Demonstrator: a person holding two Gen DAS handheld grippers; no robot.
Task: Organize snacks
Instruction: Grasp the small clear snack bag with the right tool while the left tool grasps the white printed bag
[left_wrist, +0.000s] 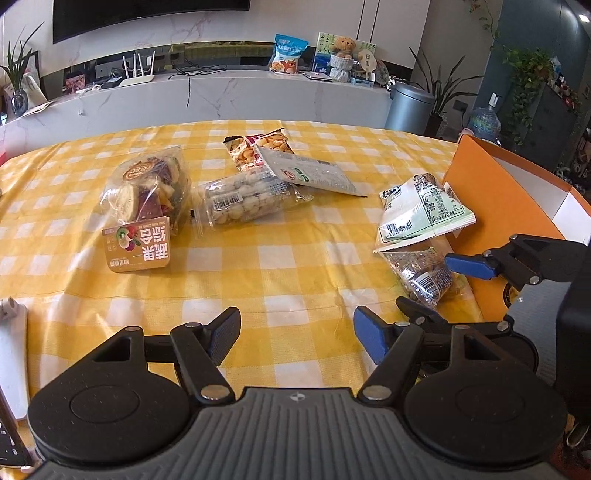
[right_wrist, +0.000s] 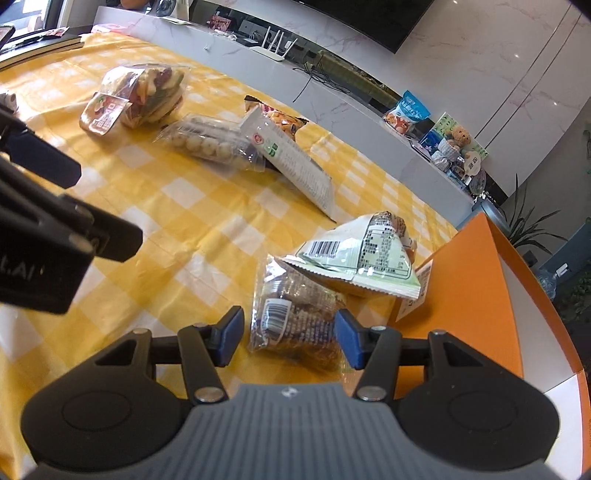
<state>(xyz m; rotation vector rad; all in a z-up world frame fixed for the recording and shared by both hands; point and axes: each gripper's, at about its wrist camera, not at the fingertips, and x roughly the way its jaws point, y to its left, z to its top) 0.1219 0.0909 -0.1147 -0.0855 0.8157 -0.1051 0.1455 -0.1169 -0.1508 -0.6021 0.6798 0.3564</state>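
The orange box (right_wrist: 476, 291) fills the right edge of the right wrist view, with white inner walls; what shows of its inside at the upper right of the left wrist view looks bare, though most of it is out of sight. The yellow checked tablecloth (left_wrist: 258, 266) carries the loose snacks: a dried fruit and vegetable chip bag (left_wrist: 147, 199) at centre left, a clear bag of round biscuits (left_wrist: 243, 201) and a white-backed flat packet (left_wrist: 314, 171) over a cracker bag (left_wrist: 258, 146) at upper centre.

Just beside the box, a pale green packet (right_wrist: 362, 254) lies partly over a small clear-wrapped dark snack pack (right_wrist: 295, 321).

The right gripper (right_wrist: 290, 338) stands open with that dark pack between its pads, not yet pressed. I judge the grasp should take the pack's middle, below the green packet's edge, so only one lifts.

The left gripper (left_wrist: 295, 332) is wide open over bare cloth, holding nothing.
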